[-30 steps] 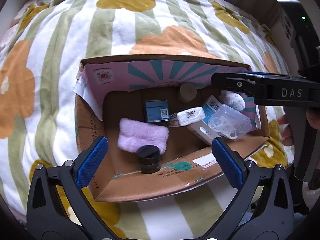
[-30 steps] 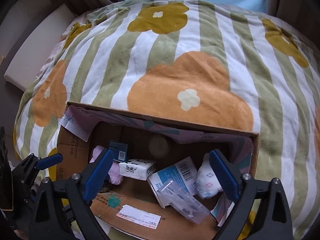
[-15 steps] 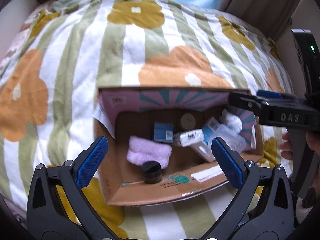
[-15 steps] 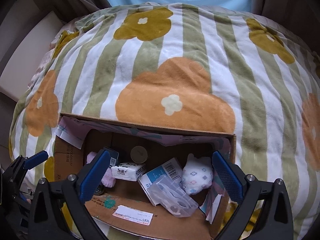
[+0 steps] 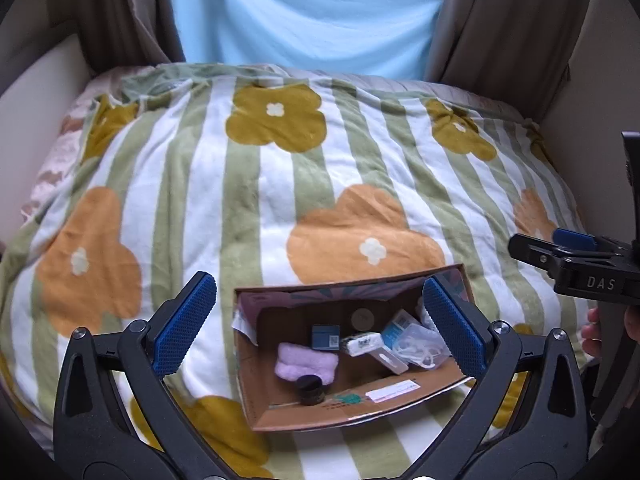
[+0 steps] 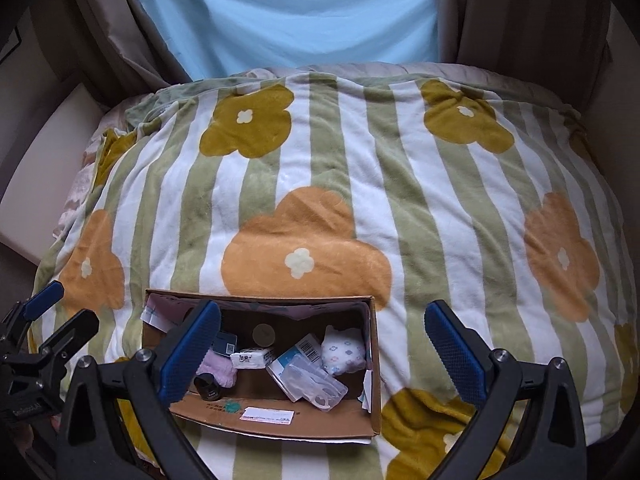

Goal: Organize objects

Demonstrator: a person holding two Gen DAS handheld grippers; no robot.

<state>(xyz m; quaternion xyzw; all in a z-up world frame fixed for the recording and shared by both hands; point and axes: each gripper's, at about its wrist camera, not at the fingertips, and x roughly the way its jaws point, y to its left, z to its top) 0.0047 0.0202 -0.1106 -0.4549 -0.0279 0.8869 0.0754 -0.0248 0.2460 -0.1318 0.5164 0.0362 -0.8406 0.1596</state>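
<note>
An open cardboard box point(image 5: 400, 400) point(image 6: 280, 416) lies on a flowered blanket at the near edge. Inside it are a purple cloth point(image 5: 306, 365), a black jar point(image 5: 310, 390), a dark blue packet point(image 5: 325, 336), a white tissue pack point(image 5: 362, 343), a clear plastic case point(image 5: 420, 346) point(image 6: 316, 385), a blue-white carton point(image 6: 298, 354) and a white patterned pouch point(image 6: 345, 350). My left gripper point(image 5: 316, 320) is open and empty, high above the box. My right gripper point(image 6: 320, 348) is open and empty, also above it.
The striped blanket point(image 6: 360, 184) covers the whole bed. Brown curtains point(image 5: 500, 20) and a light blue sheet point(image 5: 304, 12) hang behind. A cream wall panel point(image 6: 44, 152) stands at the left. The right gripper's body point(image 5: 580, 268) shows at the right of the left wrist view.
Both grippers have drawn back and up from the box, which now looks smaller and lower in both views. The box's contents have not moved.
</note>
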